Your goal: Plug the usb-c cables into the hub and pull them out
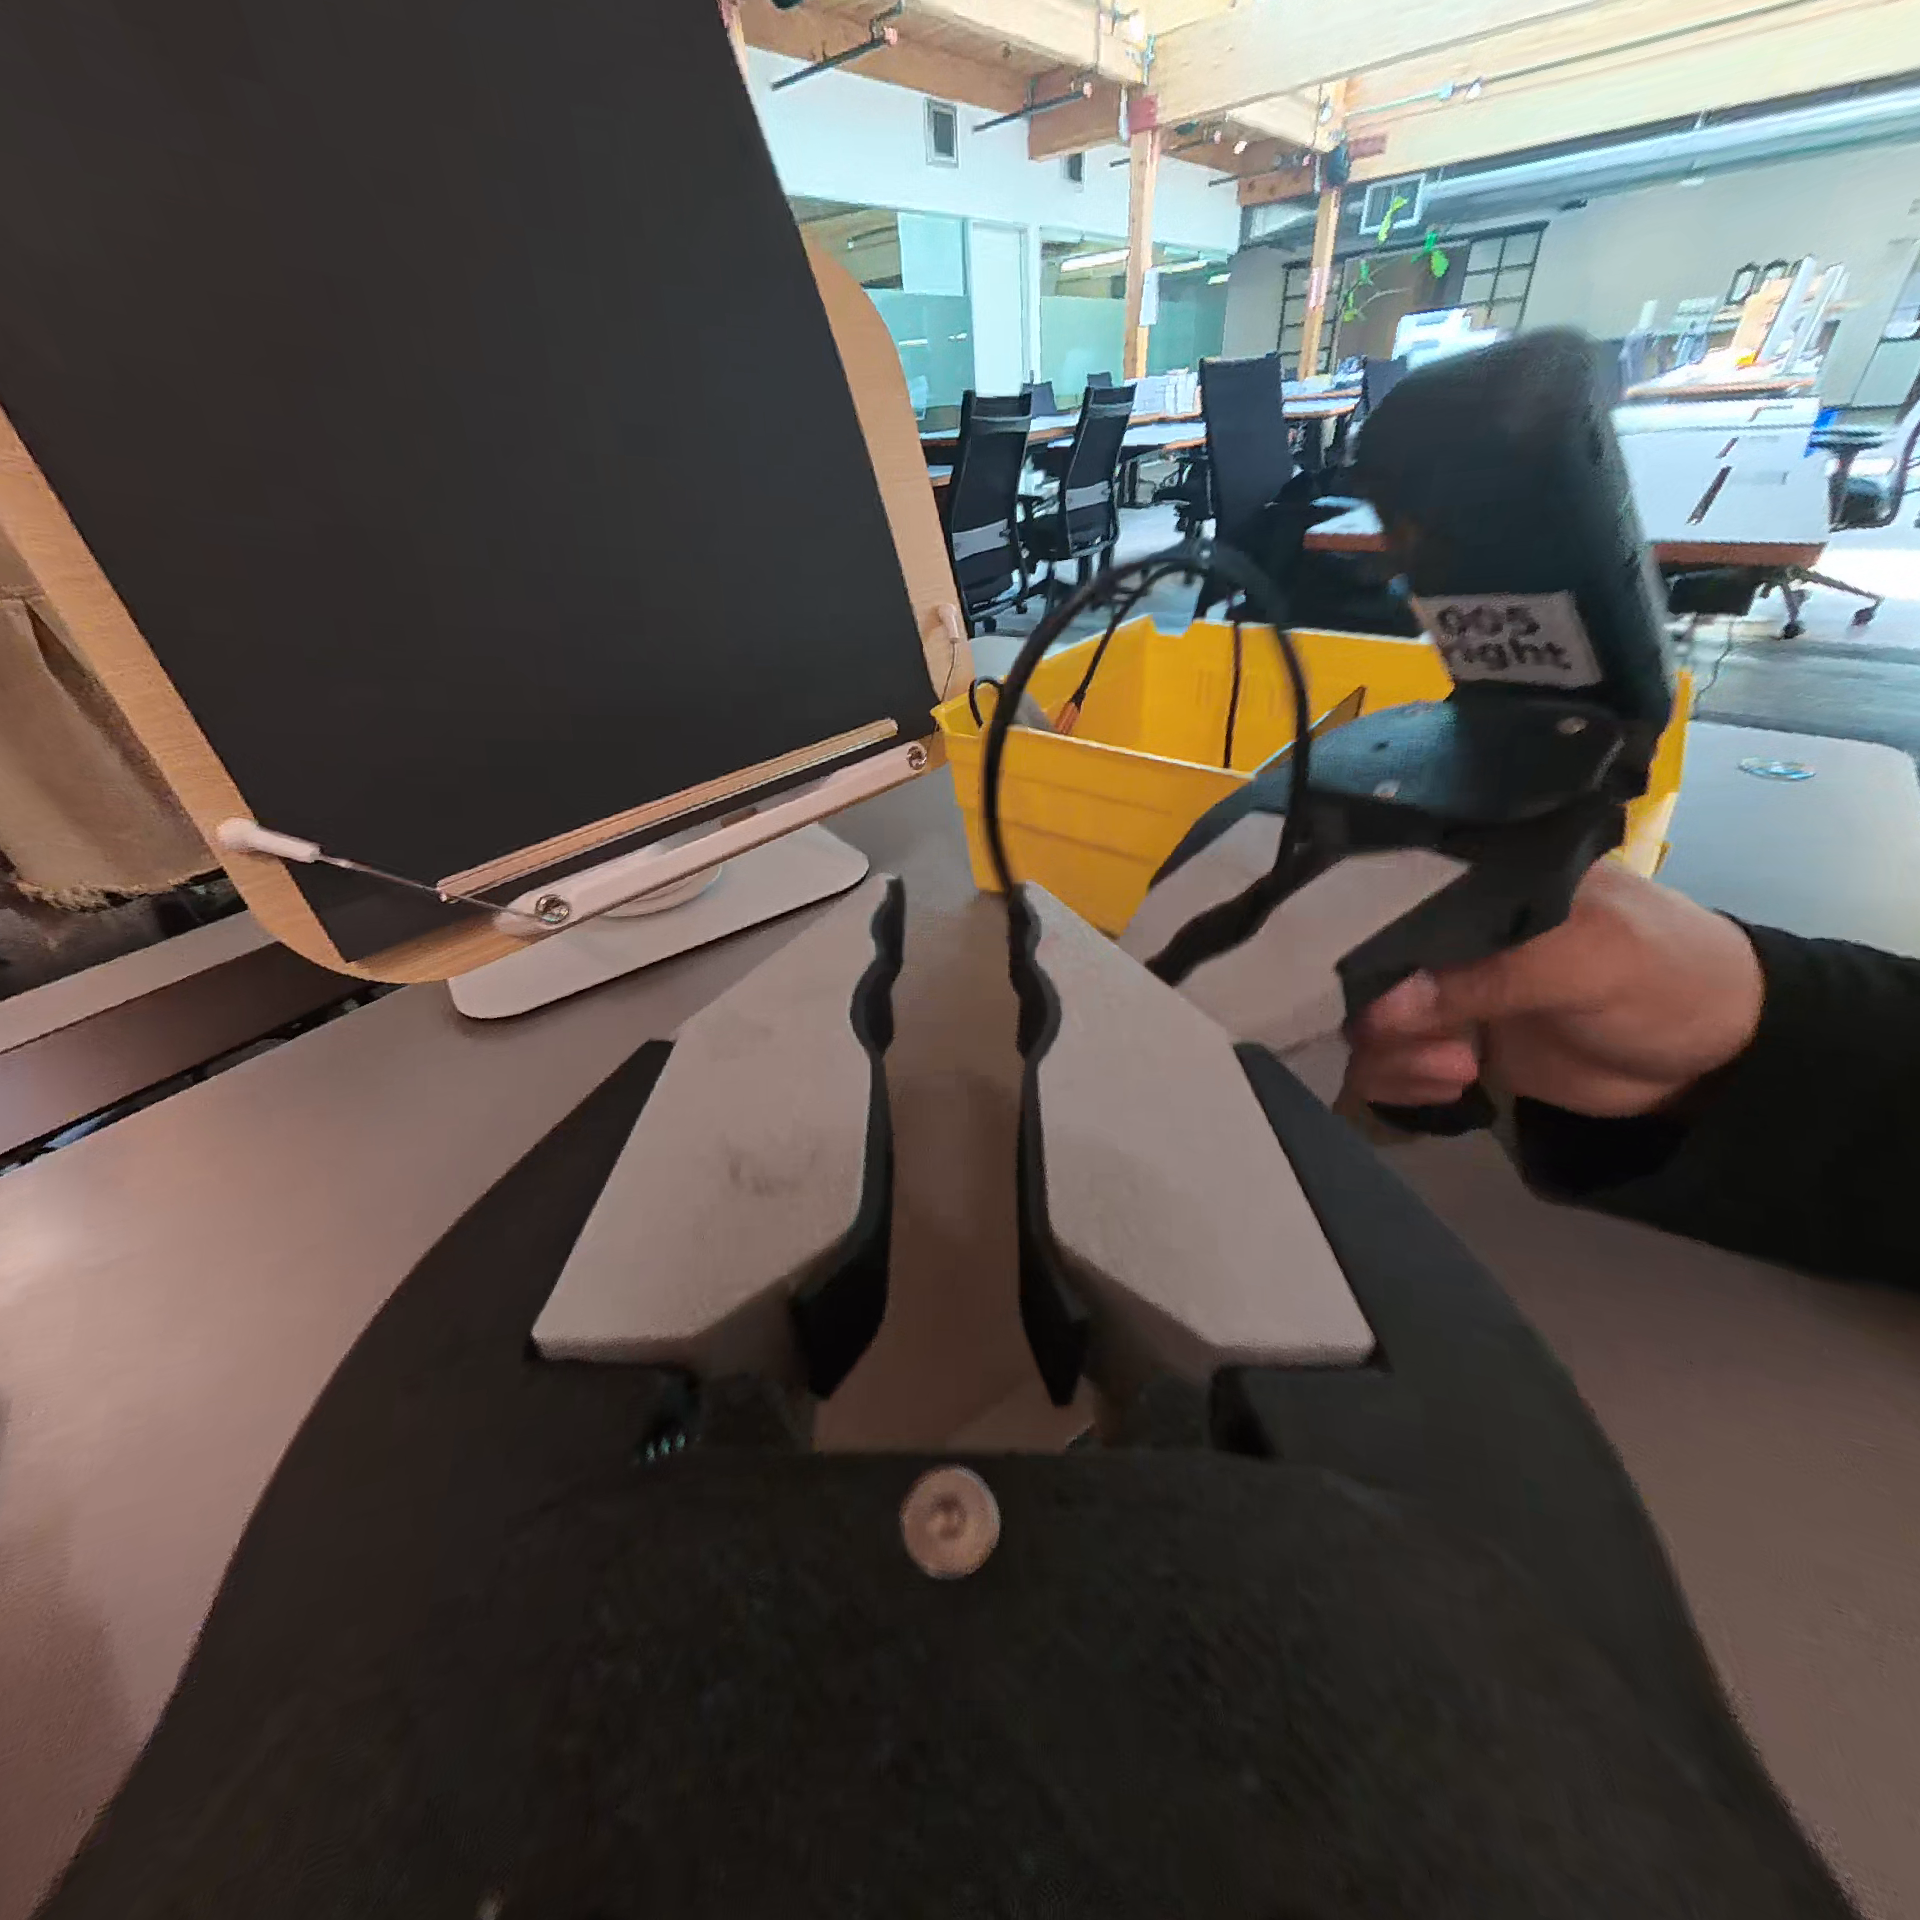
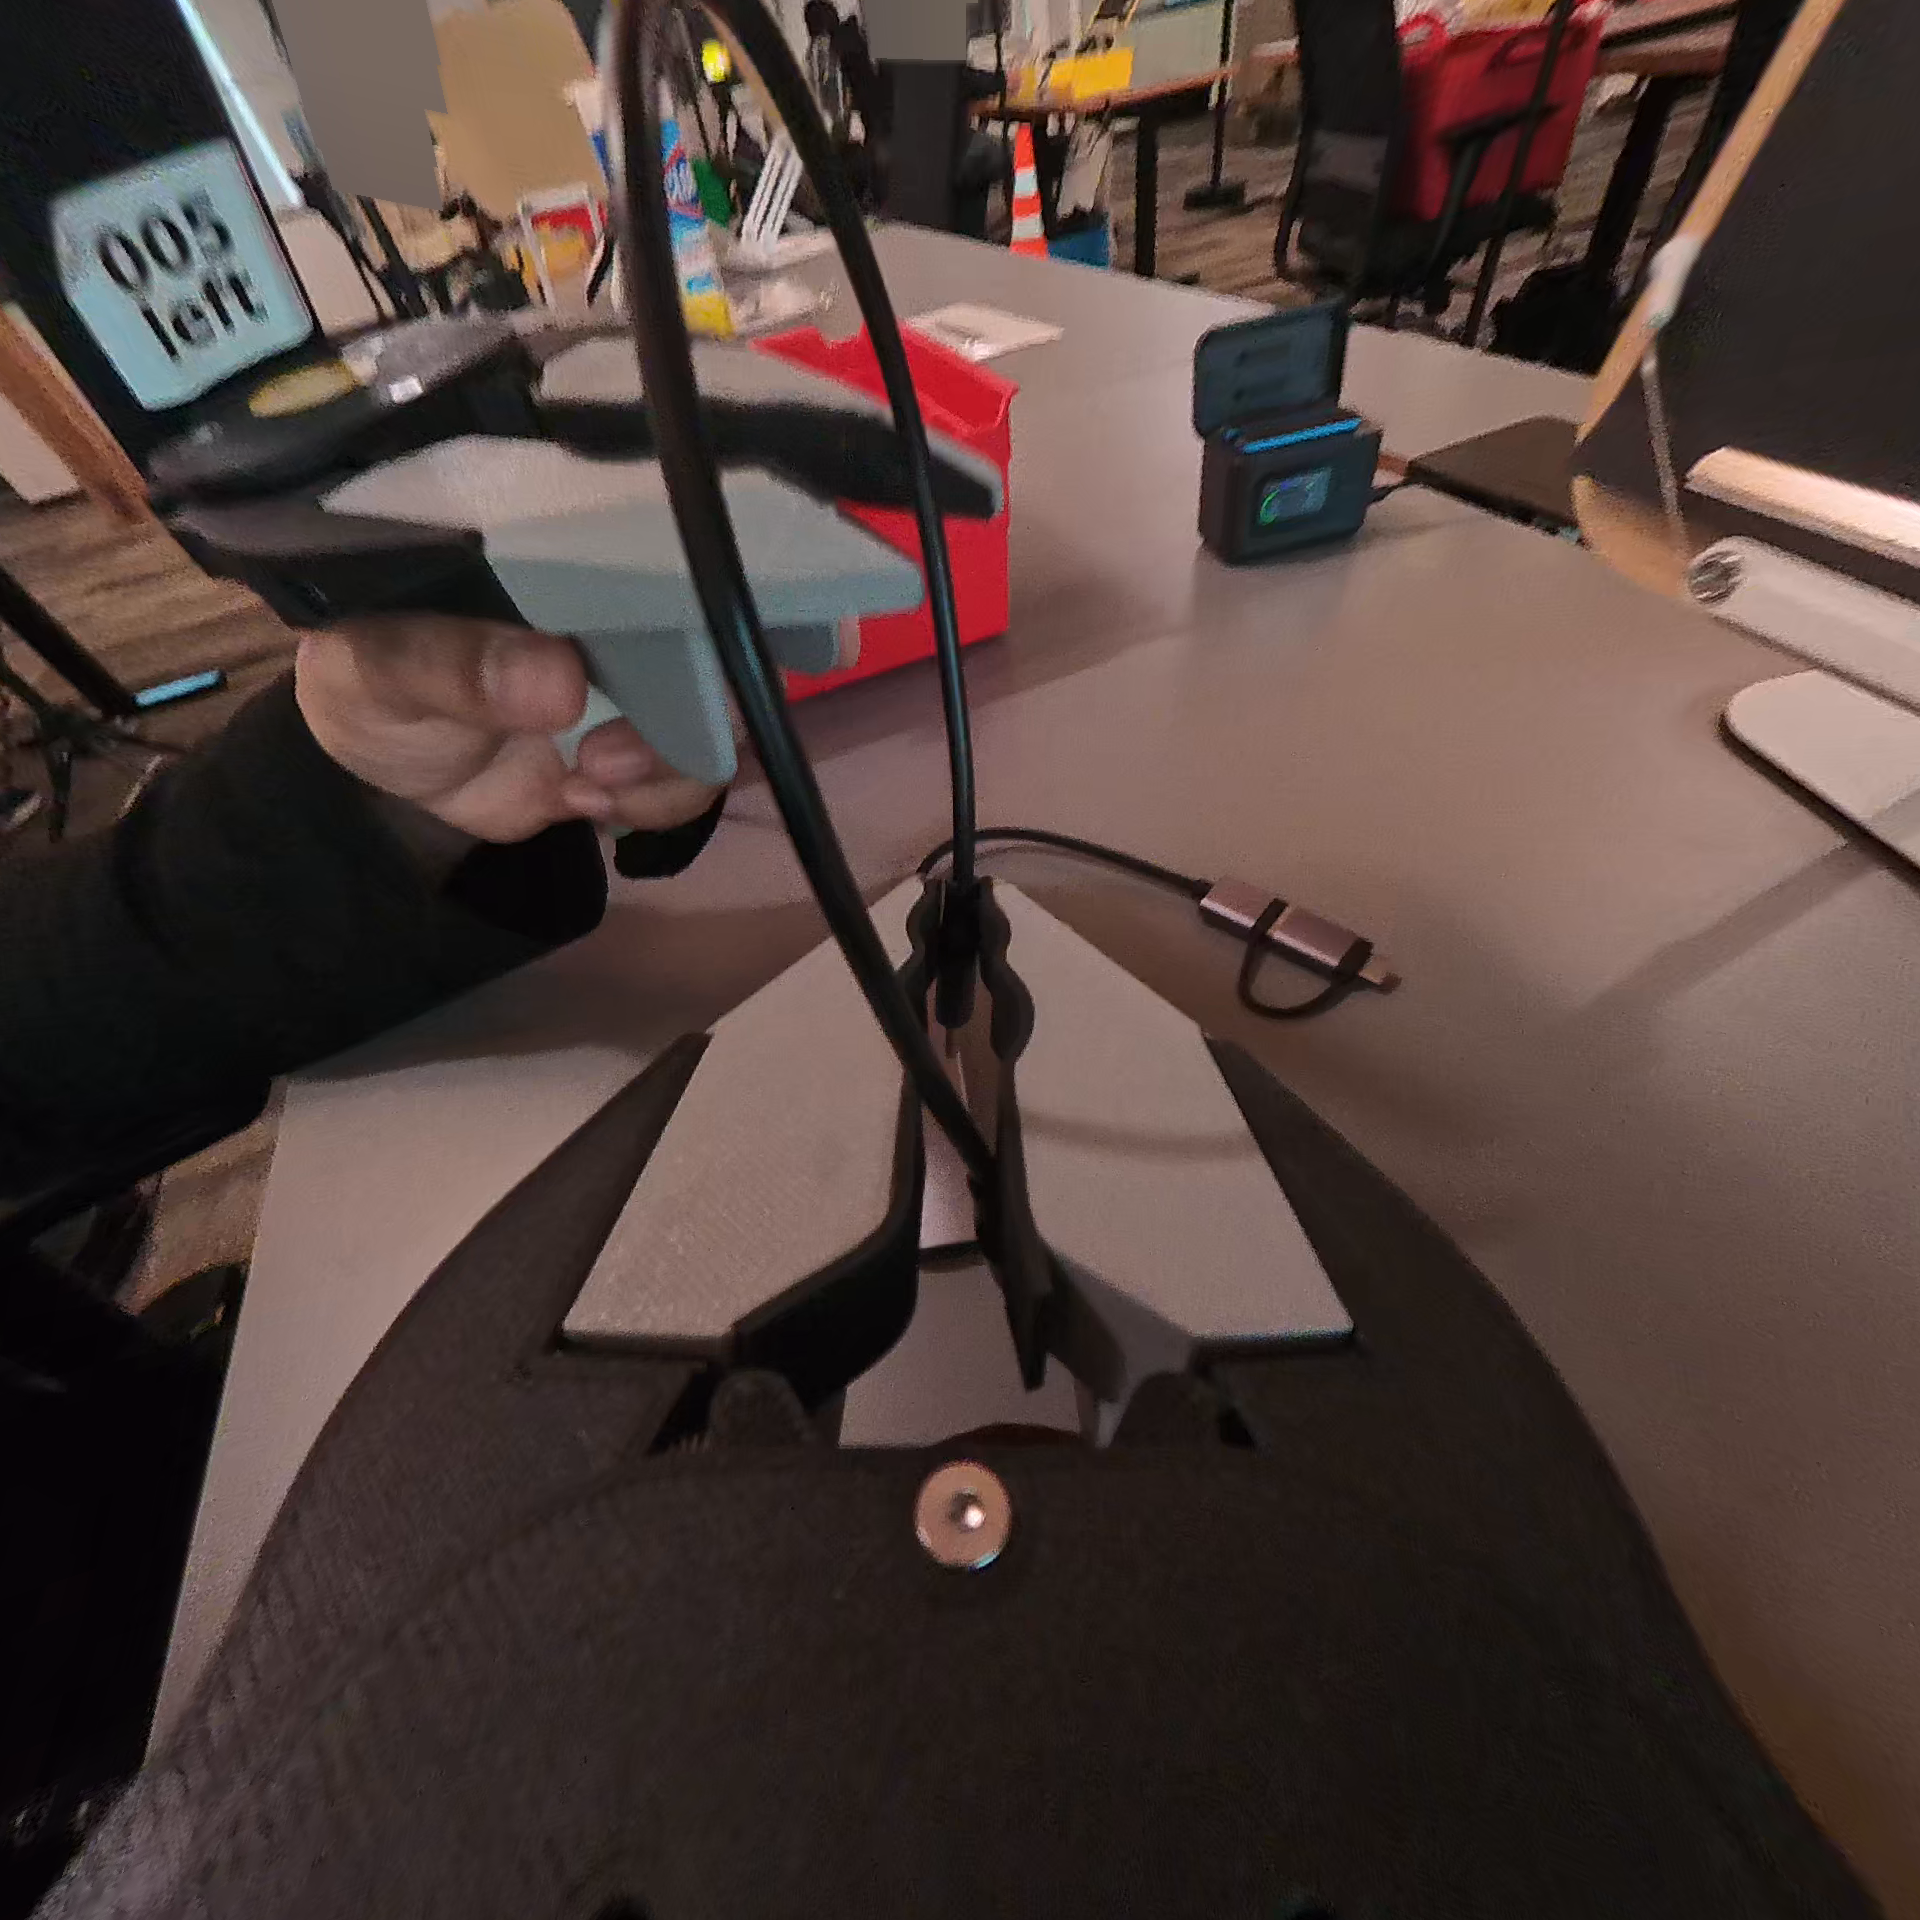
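A: Over at 12 o'clock from our right gripper [image 2: 961, 956], the tips are pinched on the black cable [image 2: 961, 644], gripping it right by the plug end. Rest of it loops up high and falls back thru the jaws.

B: And the left gripper [image 1: 956, 977]?

A: Jaws apart w/ a clear gap, nothing between them. The cable arc shows at 1 o'clock in its view, but that's behind the finger, not in the grip. It's hovering over the grey desk [image 1: 312, 1195].

B: Where's the hub?

A: We can't make out the hub body. What we do see is a small metal adapter plug [image 2: 1288, 935] w/ its own short lead, lying flat on the desk at 1 o'clock from the right tips, near but apart. Likely part of the hub; can't tell for sure.

B: How will the cable handle?

A: Light, thin, floppy, springy in the loop, so it'll tug sideways. The plug shell is the stiff bit; we'd say hold there, close to the tip, never on the soft cord. The connector is small and easy to bend if pushed in crooked.

B: And that loose adapter piece?

A: Prob slides when pushed, so the left should pin it.
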